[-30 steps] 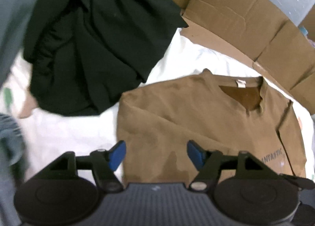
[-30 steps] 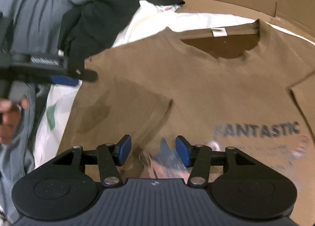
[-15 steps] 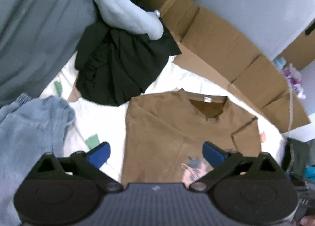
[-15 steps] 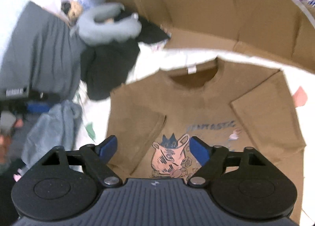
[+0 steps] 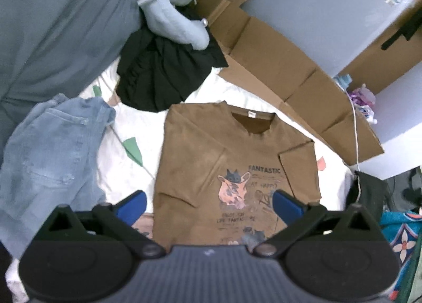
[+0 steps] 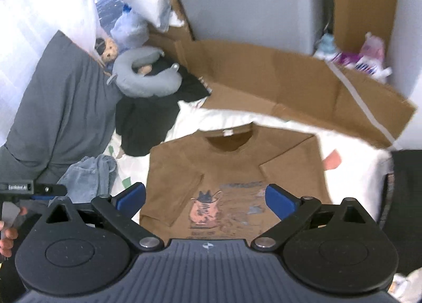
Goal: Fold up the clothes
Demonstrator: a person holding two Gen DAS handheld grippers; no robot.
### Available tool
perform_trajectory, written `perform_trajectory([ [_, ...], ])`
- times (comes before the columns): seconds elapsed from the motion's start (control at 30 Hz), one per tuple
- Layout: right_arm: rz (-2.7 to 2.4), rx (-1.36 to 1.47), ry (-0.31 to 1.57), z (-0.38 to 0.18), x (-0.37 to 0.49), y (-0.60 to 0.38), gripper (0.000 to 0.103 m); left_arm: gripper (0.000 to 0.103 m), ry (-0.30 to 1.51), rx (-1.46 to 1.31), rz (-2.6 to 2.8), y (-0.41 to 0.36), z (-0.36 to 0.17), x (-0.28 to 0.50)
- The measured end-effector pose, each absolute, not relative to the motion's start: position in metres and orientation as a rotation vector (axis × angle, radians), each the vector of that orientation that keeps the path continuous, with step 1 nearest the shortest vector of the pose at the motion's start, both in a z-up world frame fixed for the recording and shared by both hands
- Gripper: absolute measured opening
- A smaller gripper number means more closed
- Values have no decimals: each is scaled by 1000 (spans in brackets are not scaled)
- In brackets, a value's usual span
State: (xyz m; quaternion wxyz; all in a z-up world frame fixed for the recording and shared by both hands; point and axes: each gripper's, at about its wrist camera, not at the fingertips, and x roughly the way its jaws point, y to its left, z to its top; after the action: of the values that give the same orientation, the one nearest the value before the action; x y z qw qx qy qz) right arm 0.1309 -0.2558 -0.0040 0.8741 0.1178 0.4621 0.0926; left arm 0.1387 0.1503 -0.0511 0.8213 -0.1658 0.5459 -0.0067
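Note:
A brown T-shirt (image 5: 226,160) (image 6: 232,171) with a cat print and the word FANTASTIC lies flat on the white bed sheet (image 5: 126,171), both sleeves folded inward over the front. My left gripper (image 5: 209,204) hovers high above its lower hem, open and holding nothing. My right gripper (image 6: 205,197) also hangs above the shirt, open and empty. The left gripper's side (image 6: 34,188) and the hand (image 6: 8,234) holding it show at the left edge of the right wrist view.
A black garment (image 5: 163,73), a grey neck pillow (image 5: 171,20) and a dark grey pillow (image 5: 52,26) lie at the back left. Light blue jeans (image 5: 47,158) sit left of the shirt. Flattened cardboard (image 5: 290,71) lines the far side. Colourful fabric (image 5: 401,231) is at the right.
Both grippers have risen well away from the shirt and opened wider. The shirt now shows whole, with its sleeves folded in.

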Motion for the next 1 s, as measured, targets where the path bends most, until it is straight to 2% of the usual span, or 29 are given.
perform_trajectory([
  [0.17, 129, 257, 945, 37, 100, -292, 101, 103, 1144, -407, -20, 148, -37, 117],
  [0.5, 92, 151, 869, 106, 27, -342, 101, 103, 1144, -243, -112, 120, -12, 64],
  [1.0, 65, -46, 811, 172, -69, -364, 101, 103, 960, -93, -114, 102, 45, -9],
])
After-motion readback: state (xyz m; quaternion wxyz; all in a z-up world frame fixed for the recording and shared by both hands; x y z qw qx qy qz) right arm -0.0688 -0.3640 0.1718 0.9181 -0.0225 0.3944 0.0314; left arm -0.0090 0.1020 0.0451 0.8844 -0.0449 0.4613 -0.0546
